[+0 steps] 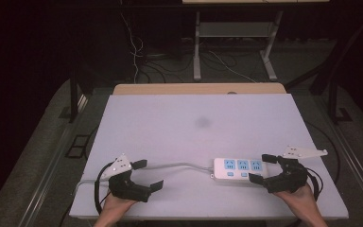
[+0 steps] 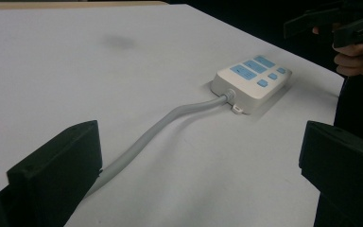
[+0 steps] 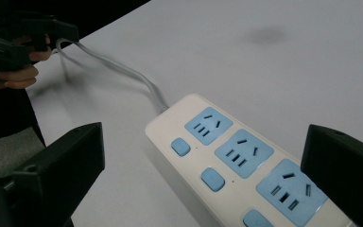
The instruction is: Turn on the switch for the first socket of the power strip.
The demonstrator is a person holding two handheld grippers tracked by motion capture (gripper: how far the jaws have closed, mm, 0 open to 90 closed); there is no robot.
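A white power strip [image 1: 238,170] with three blue sockets and three blue switches is lying flat on the white table [image 1: 198,127], in the lower right part of the high view. Its grey cord [image 1: 175,165] is running left from the strip's left end, bending gently across the table toward the lower left.

The right gripper [image 1: 263,169] is sitting at the strip's right end in the lower right of the high view, its jaws spread wide, one above and one below that end, holding nothing. In the right gripper view the strip [image 3: 246,165] is lying between the two black jaws, angling from the centre down to the lower right, and whether either jaw is touching it cannot be told. The cord [image 3: 118,71] is curving away toward the upper left, where the other hand [image 3: 16,71] is showing with its gripper.

The left gripper [image 1: 148,175] is sitting in the lower left of the high view, jaws also wide apart and empty, well apart from the strip. The cord is passing just beside its upper jaw. In the left gripper view the cord [image 2: 170,123] is running from the lower left jaw up toward the strip [image 2: 252,80] right of centre, and the right hand [image 2: 357,56] is showing in the upper right corner.

A faint dark smudge [image 1: 202,122] is marking the middle of the table.
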